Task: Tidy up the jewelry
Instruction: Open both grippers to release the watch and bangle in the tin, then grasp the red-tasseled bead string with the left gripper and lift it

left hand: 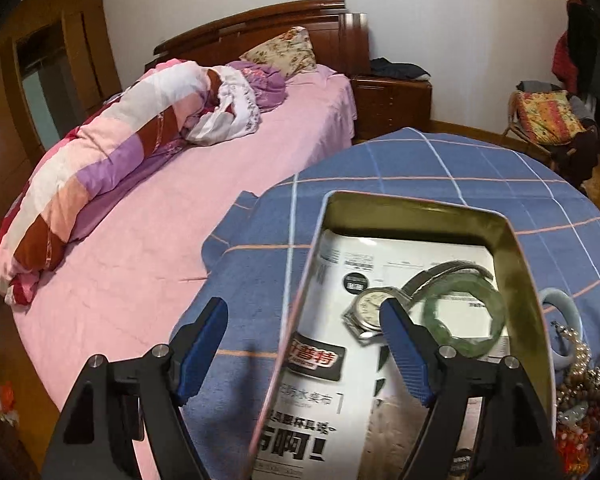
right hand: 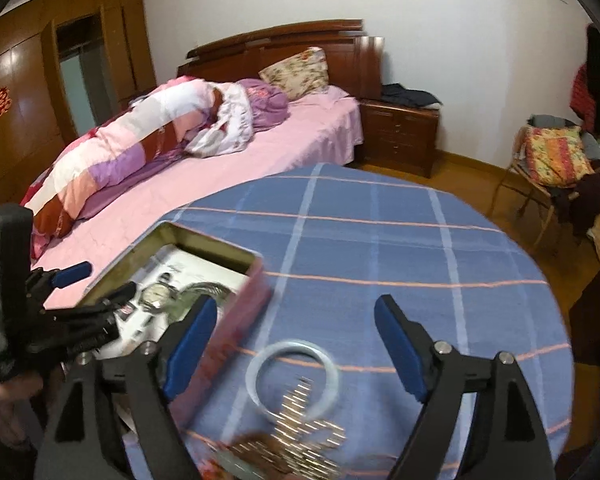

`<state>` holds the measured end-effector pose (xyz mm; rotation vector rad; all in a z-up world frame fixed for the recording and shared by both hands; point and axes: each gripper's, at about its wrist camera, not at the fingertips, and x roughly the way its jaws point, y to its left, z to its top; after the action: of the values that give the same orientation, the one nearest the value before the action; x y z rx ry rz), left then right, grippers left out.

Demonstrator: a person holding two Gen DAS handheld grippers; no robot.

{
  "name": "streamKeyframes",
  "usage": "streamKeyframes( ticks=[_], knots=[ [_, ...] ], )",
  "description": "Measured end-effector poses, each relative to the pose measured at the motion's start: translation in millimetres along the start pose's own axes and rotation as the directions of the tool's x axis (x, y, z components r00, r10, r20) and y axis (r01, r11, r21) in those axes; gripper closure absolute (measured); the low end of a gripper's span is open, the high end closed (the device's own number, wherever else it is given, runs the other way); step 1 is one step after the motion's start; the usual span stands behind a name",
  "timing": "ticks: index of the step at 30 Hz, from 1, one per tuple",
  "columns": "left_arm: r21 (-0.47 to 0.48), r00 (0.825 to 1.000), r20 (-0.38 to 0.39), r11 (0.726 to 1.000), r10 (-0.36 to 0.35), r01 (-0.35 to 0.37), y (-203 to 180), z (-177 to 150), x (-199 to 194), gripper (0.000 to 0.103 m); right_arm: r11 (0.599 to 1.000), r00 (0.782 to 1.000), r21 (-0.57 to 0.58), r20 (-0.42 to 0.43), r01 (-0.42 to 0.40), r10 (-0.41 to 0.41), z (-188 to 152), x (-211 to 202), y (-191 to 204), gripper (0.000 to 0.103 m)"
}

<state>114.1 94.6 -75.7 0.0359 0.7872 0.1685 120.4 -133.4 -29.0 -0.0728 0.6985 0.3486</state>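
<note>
An open metal tin (left hand: 516,264) lined with printed paper sits on the blue checked tablecloth (left hand: 480,168). Inside lie a silver wristwatch (left hand: 370,310) and a green jade bangle (left hand: 466,320). My left gripper (left hand: 304,332) is open, its jaws straddling the tin's left wall. To the right of the tin lie a pale bangle (left hand: 566,326) and a heap of bead and pearl strings (left hand: 584,392). My right gripper (right hand: 296,336) is open and empty, above the pale bangle (right hand: 292,376) and the blurred beads (right hand: 300,436). The tin (right hand: 236,320) is to its left.
A bed with pink sheet (left hand: 148,240) and rolled quilt (left hand: 100,168) lies left of the table. A wooden nightstand (right hand: 400,136) stands at the back, a chair with cushion (right hand: 556,160) at the right. The left gripper shows in the right wrist view (right hand: 84,284).
</note>
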Motion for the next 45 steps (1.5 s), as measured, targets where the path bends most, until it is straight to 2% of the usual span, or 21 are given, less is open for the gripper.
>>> streamKeyframes(
  ticks=[7,16,20,22,25,27,28,29,30,31,36,45],
  knots=[
    [-0.022,0.999,0.003,0.999,0.037,-0.037,13.0,1.4,5.0,0.025,0.996,0.999,0.070,-0.011,0.050,-0.049,-19.5,-22.3,-42.6,0.016],
    [-0.030,0.998,0.002,0.998,0.064,-0.064,31.9,10.8,13.8,0.025,0.997,0.991,0.016,-0.106,0.078,-0.076,-61.1,-27.2,-53.3,0.018],
    [-0.034,0.998,0.031,0.997,0.063,-0.062,24.6,9.5,-5.0,0.025,0.997,0.984,0.003,-0.161,0.076,-0.075,-79.6,-25.6,-56.8,0.028],
    [-0.019,0.998,0.057,0.999,0.039,-0.038,14.8,8.6,-19.8,0.025,0.998,0.981,-0.003,-0.180,0.070,-0.070,-86.8,-23.5,-57.7,0.031],
    [0.028,0.996,0.092,1.000,-0.008,0.005,-7.9,3.7,-45.8,0.025,0.998,0.976,-0.006,-0.211,0.060,-0.060,-94.4,-17.1,-57.5,0.043],
    [0.046,0.993,0.109,0.998,-0.043,0.038,-21.4,0.1,-59.8,0.025,0.998,0.977,-0.016,-0.203,0.068,-0.070,-99.2,-15.1,-58.7,0.047],
    [0.062,0.991,0.114,0.996,-0.066,0.059,-29.2,-2.6,-67.1,0.025,0.996,0.977,-0.027,-0.196,0.085,-0.088,-100.6,-15.8,-58.5,0.053],
    [0.076,0.990,0.113,0.994,-0.081,0.073,-35.7,-4.5,-71.6,0.025,0.994,0.977,-0.035,-0.186,0.099,-0.104,-101.3,-17.5,-58.7,0.072],
    [0.093,0.989,0.111,0.992,-0.098,0.088,-44.2,-7.4,-77.2,0.025,0.994,0.978,-0.034,-0.180,0.104,-0.109,-101.4,-19.1,-60.1,0.087],
    [0.104,0.988,0.108,0.990,-0.107,0.096,-51.0,-9.4,-80.9,0.025,0.994,0.978,-0.023,-0.181,0.102,-0.105,-101.6,-20.3,-63.5,0.096],
    [0.153,0.981,0.089,0.975,-0.174,0.159,-82.6,-24.7,-104.7,0.025,0.991,0.979,0.019,-0.163,0.131,-0.126,-107.5,-30.0,-81.8,0.096],
    [0.154,0.978,-0.021,0.966,-0.207,0.208,-115.7,-62.8,-111.9,0.025,0.991,0.983,0.015,-0.127,0.135,-0.132,-112.9,-34.4,-83.3,0.096]
  ],
)
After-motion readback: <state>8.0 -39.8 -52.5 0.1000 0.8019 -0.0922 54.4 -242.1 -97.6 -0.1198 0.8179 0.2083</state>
